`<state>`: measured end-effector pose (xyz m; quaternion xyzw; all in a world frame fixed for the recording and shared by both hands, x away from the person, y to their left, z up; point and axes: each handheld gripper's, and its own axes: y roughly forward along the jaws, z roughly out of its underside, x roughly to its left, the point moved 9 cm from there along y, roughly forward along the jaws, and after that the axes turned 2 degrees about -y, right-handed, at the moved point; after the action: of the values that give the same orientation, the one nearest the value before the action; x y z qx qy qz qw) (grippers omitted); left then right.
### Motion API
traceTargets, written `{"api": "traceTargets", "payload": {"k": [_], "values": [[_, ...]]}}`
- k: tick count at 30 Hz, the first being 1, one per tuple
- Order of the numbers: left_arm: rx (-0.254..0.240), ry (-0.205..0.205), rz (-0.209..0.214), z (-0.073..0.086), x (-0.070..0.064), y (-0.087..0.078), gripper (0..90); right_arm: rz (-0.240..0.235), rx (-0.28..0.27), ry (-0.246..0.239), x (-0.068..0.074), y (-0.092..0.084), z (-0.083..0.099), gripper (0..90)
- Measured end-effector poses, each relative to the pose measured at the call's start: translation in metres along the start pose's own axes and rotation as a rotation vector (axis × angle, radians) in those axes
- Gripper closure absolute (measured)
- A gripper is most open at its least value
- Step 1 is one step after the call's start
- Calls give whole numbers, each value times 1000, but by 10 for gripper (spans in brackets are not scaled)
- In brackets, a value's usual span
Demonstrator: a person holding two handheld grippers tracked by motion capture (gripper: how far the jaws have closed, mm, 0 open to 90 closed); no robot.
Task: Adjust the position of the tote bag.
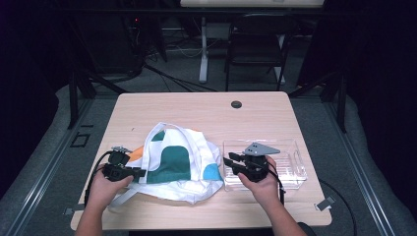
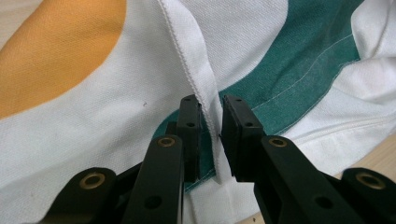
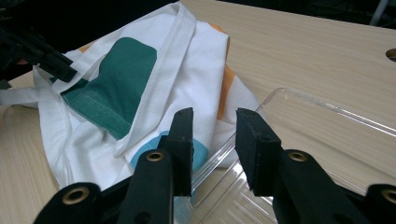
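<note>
Lying on the wooden table [image 1: 206, 105] are one printed tote bag [image 1: 179, 162] and one clear plastic tray [image 1: 290, 164]. Left gripper [image 2: 211, 125] pinches the bag's white strap [image 2: 205, 100]; right gripper [image 3: 214, 135], jaws narrowly parted, straddles the tray's rim beside the bag, gripping nothing.

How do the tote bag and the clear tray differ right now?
The tote bag is soft, opaque white cloth with teal and orange patches, lying crumpled; the clear tray is rigid, see-through plastic, lying flat. The left hand-held gripper has the bag's strap between its jaws; the right hand-held gripper straddles the tray's corner with a gap showing. Both rest on the table, side by side.
</note>
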<state>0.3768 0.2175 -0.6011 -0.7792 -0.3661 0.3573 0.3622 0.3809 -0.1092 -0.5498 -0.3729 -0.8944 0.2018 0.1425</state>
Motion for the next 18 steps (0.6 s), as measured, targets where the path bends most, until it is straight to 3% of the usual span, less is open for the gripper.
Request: {"api": "traceTargets", "payload": {"k": [18], "values": [[10, -8, 36, 4, -2, -1, 832, -5, -3, 3, 0, 2, -1, 668]]}}
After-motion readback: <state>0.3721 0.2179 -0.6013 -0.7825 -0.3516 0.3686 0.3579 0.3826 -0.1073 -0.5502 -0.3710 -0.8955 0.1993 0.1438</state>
